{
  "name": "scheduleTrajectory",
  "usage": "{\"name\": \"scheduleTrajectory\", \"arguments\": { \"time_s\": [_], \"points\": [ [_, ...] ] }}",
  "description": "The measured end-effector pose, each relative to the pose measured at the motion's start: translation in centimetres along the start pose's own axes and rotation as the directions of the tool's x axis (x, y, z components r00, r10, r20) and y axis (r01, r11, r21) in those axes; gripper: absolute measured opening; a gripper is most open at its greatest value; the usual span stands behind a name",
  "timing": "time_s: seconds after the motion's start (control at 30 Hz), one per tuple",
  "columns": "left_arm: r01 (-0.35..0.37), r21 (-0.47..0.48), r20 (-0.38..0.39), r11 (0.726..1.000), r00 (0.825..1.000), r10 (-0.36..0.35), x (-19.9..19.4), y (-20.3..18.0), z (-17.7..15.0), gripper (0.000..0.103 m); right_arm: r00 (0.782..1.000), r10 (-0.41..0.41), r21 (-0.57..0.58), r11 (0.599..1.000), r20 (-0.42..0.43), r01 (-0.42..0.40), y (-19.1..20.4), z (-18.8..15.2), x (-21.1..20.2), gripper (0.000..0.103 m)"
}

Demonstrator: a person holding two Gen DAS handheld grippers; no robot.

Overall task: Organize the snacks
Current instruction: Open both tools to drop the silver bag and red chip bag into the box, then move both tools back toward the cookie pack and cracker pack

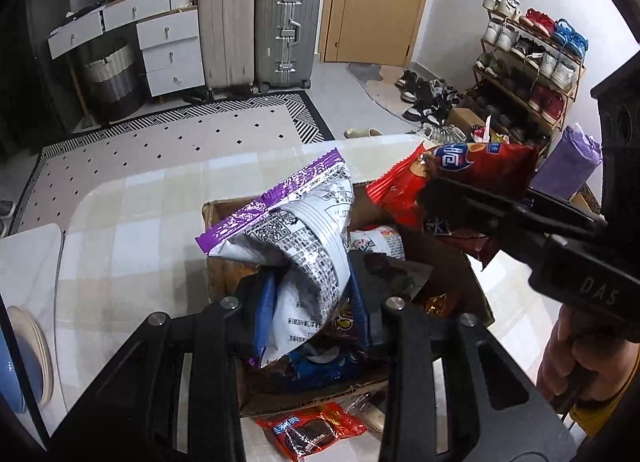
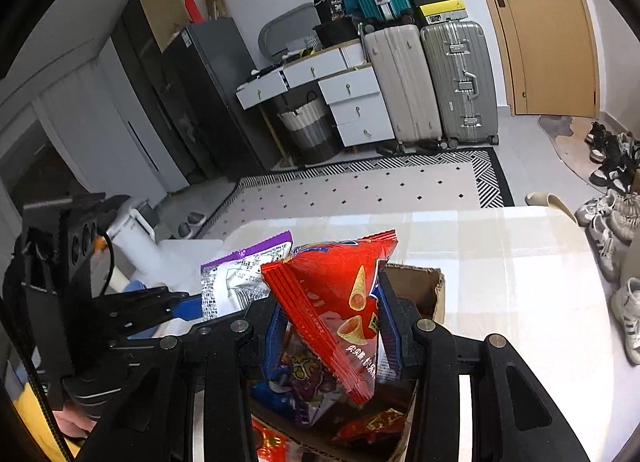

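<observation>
My left gripper (image 1: 314,302) is shut on a silver snack bag with a purple top seal (image 1: 296,230) and holds it over an open cardboard box (image 1: 218,214) full of snacks. My right gripper (image 2: 330,326) is shut on a red bag of cone snacks (image 2: 344,302) and holds it above the same box (image 2: 432,286). The right gripper (image 1: 448,198) with the red bag (image 1: 480,166) shows at the right of the left wrist view. The silver bag (image 2: 236,278) and left gripper (image 2: 188,302) show at the left of the right wrist view.
The box stands on a pale checked table (image 1: 140,230). A blue cookie pack (image 1: 320,366) lies in the box. A red snack pack (image 1: 312,430) lies on the table in front of it. Stacked plates (image 1: 36,354) sit at the left edge. Suitcases (image 1: 288,30) and a shoe rack (image 1: 532,62) stand beyond.
</observation>
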State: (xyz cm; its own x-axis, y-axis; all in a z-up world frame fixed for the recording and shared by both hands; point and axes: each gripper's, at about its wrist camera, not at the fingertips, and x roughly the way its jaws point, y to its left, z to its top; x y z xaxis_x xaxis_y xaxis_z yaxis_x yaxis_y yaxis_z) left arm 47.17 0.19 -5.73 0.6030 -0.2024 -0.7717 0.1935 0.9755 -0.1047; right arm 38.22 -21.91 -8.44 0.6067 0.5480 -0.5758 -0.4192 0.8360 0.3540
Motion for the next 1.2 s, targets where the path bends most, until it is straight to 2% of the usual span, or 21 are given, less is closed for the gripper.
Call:
{"name": "scheduleTrajectory", "arguments": {
  "time_s": [0.17, 0.37, 0.5, 0.83, 1.2],
  "points": [
    [-0.009, 0.001, -0.022, 1.0, 1.0, 0.009, 1.4, 0.3, -0.4, 0.03, 1.0, -0.007, -0.004, 1.0, -0.01, 0.007, 0.1, -0.4, 0.4, 0.041],
    [-0.011, -0.007, -0.026, 1.0, 1.0, 0.011, 1.0, 0.3, -1.8, 0.03, 1.0, -0.014, -0.004, 1.0, -0.02, 0.014, 0.5, -0.4, 1.2, 0.041],
    [-0.022, 0.019, -0.014, 1.0, 1.0, 0.022, 0.1, -0.4, -2.3, 0.043, 1.0, -0.024, -0.005, 1.0, -0.016, 0.024, 0.7, -0.3, 1.5, 0.042],
    [-0.044, 0.015, 0.007, 0.999, 0.999, 0.044, -2.4, -0.2, -2.8, 0.045, 0.999, -0.026, 0.021, 0.999, -0.034, 0.027, 0.6, -0.7, 1.5, 0.042],
    [-0.049, 0.006, 0.018, 0.999, 0.999, 0.049, -5.0, 0.1, -3.9, 0.049, 0.999, -0.026, -0.02, 0.999, 0.021, 0.026, 2.5, -0.7, -2.4, 0.042]
  ]
}}
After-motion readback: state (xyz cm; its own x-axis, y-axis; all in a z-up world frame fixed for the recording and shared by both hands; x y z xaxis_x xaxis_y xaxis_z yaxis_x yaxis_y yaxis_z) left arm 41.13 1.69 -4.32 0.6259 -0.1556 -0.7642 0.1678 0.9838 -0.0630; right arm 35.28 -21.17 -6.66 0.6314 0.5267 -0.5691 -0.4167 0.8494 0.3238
